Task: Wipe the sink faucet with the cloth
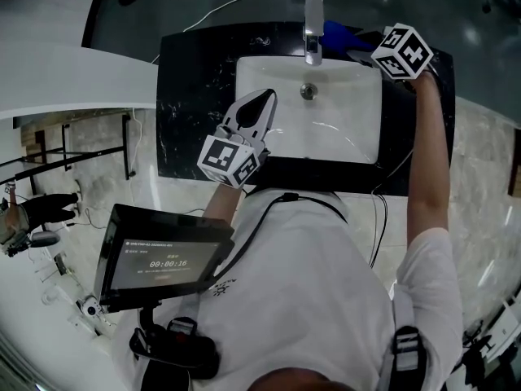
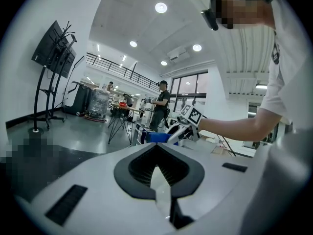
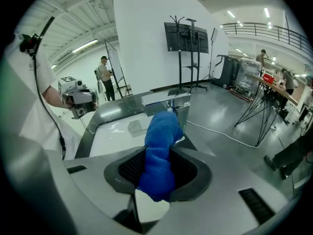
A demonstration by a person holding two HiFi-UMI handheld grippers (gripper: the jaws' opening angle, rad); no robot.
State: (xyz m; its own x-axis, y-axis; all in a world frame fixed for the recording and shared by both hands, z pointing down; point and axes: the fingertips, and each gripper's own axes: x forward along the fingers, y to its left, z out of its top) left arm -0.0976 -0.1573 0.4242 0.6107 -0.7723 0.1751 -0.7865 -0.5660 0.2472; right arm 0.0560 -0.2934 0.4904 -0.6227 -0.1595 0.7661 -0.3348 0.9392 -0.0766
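Note:
The chrome faucet (image 1: 313, 29) stands at the back rim of the white sink (image 1: 350, 129), set in a black marble counter (image 1: 195, 80). My right gripper (image 1: 364, 49) is just right of the faucet, shut on a blue cloth (image 1: 338, 34) that sticks out toward the spout. In the right gripper view the cloth (image 3: 160, 146) fills the jaws of the right gripper (image 3: 163, 153) and its free end hangs in front of the faucet (image 3: 168, 101). My left gripper (image 1: 265, 98) hovers over the sink's left rim, shut with nothing in it (image 2: 157, 146).
A tablet (image 1: 159, 259) showing a timer hangs at the person's chest. A white cable (image 1: 236, 2) runs across the floor behind the counter. Stands, tripods and people (image 2: 159, 106) are farther off in the hall.

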